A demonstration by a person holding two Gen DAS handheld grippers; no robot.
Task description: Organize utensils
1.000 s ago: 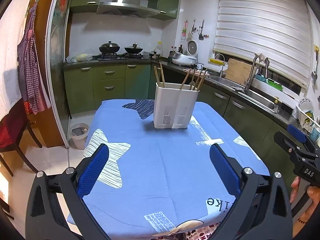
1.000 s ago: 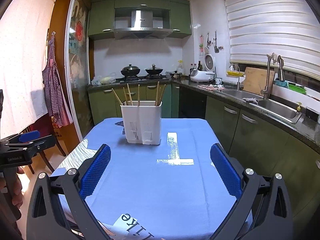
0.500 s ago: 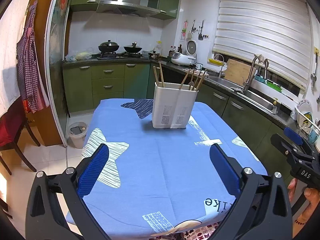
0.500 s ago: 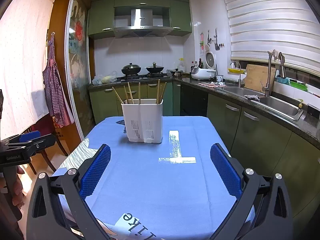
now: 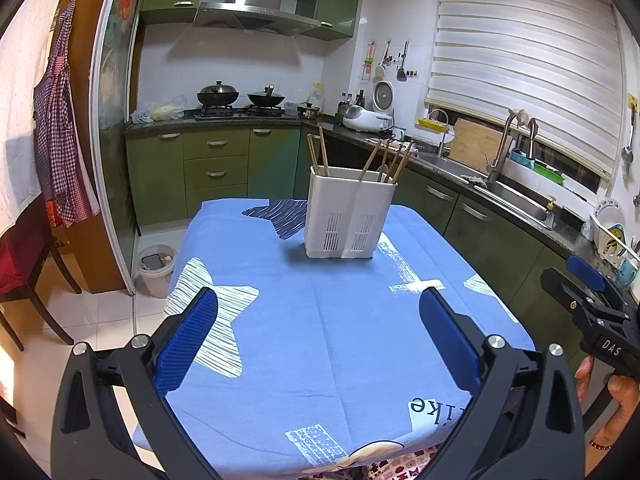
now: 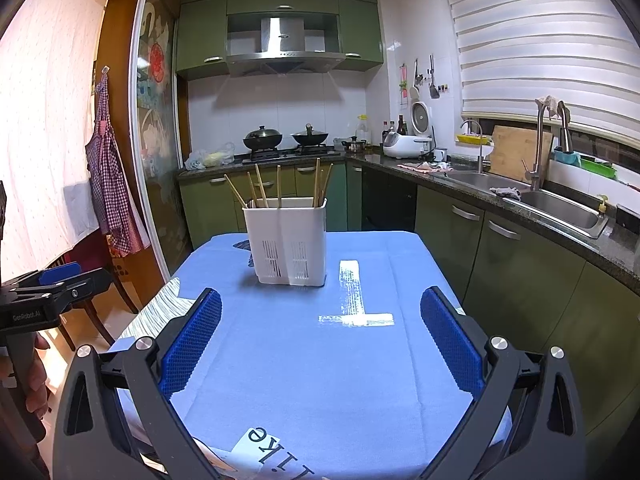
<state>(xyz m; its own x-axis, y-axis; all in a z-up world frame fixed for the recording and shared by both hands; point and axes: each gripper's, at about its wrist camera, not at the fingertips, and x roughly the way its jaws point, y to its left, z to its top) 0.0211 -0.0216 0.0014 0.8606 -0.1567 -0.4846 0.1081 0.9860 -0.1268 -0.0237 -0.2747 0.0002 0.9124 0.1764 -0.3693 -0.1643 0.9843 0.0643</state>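
We can read a few bits of writing. The right gripper [image 5: 588,292], seen from the left camera at the far right edge, carries a small white label reading "DAS". The left gripper [image 6: 52,280], seen from the right camera at the far left edge, carries "GenRobot.AI" on its black body. The blue tablecloth [image 5: 320,320] has upside-down black letters near its close edge; "ike" is all we can make out in either view.

Each gripper is held by a hand low at the near end of the table. Part of the right hand [image 5: 616,396] shows under the "DAS" body, fingers wrapped on the handle, with a bead bracelet at the wrist. The left hand [image 6: 36,376] shows below the other gripper's body, partly cut off by the frame.

In its own camera the left gripper [image 5: 320,344] has its blue-padded fingers spread wide, with only cloth between them; it holds nothing and touches nothing. The right gripper [image 6: 320,344] looks the same in its view: wide apart, empty, above the cloth.

The white utensil holder [image 5: 348,216] stands upright on the far half of the table, well apart from both grippers. Wooden chopsticks [image 5: 320,152] stick out of both its compartments, leaning at different angles. Something metal sits among those on one side, but we cannot tell what.
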